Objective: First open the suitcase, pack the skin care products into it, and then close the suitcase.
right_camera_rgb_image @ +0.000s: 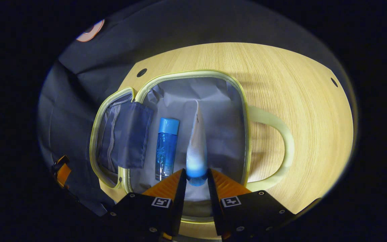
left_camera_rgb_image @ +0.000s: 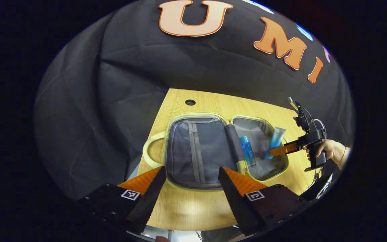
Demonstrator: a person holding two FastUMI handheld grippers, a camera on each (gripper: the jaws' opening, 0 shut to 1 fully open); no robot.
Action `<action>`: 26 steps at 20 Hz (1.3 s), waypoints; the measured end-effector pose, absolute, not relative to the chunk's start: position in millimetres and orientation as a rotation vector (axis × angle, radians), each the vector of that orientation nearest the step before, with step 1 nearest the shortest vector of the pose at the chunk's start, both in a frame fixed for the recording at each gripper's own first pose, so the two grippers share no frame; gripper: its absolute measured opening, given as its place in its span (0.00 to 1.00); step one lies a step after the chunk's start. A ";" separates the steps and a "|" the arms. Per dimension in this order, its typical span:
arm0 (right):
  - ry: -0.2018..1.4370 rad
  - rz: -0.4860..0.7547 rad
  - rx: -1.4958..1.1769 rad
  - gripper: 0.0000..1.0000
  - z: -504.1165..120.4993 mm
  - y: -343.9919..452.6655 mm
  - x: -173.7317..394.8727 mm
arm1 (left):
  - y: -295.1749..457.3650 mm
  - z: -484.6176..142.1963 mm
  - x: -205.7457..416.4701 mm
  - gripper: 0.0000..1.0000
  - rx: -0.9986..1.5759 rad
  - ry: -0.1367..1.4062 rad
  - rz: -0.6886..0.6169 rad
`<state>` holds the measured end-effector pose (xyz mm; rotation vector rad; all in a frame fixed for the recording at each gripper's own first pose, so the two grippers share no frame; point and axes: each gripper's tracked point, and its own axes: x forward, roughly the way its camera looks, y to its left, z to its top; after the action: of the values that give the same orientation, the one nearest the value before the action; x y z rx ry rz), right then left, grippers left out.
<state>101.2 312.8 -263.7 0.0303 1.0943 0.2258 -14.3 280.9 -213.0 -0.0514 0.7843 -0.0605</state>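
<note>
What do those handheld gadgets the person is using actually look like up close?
Each gripper is a black block body ending in two wedge-shaped, ribbed fingers. The left gripper and the right gripper each carry small square black-and-white markers on top of their finger mounts. Seen from afar, the right gripper has a pistol-style black handle, a small device mounted on top and thin cables; the hand wears a thin bracelet.

1. The suitcase [left_camera_rgb_image: 198,151] lies open on the table [left_camera_rgb_image: 193,208].
2. A bottle [left_camera_rgb_image: 248,151] lies in its right half.
3. The right gripper [left_camera_rgb_image: 271,152] grips a tube [left_camera_rgb_image: 276,140] over that half.
4. The left gripper [left_camera_rgb_image: 191,178] is spread apart.
</note>
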 end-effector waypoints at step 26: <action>0.605 0.231 0.013 0.96 -152.2 326.3 55.2 | 402.6 -311.4 61.4 0.97 -0.673 0.668 -0.036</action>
<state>55.2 326.3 -152.2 0.0134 0.6054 0.2310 61.4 402.6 -311.4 -0.6733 0.6676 -0.0355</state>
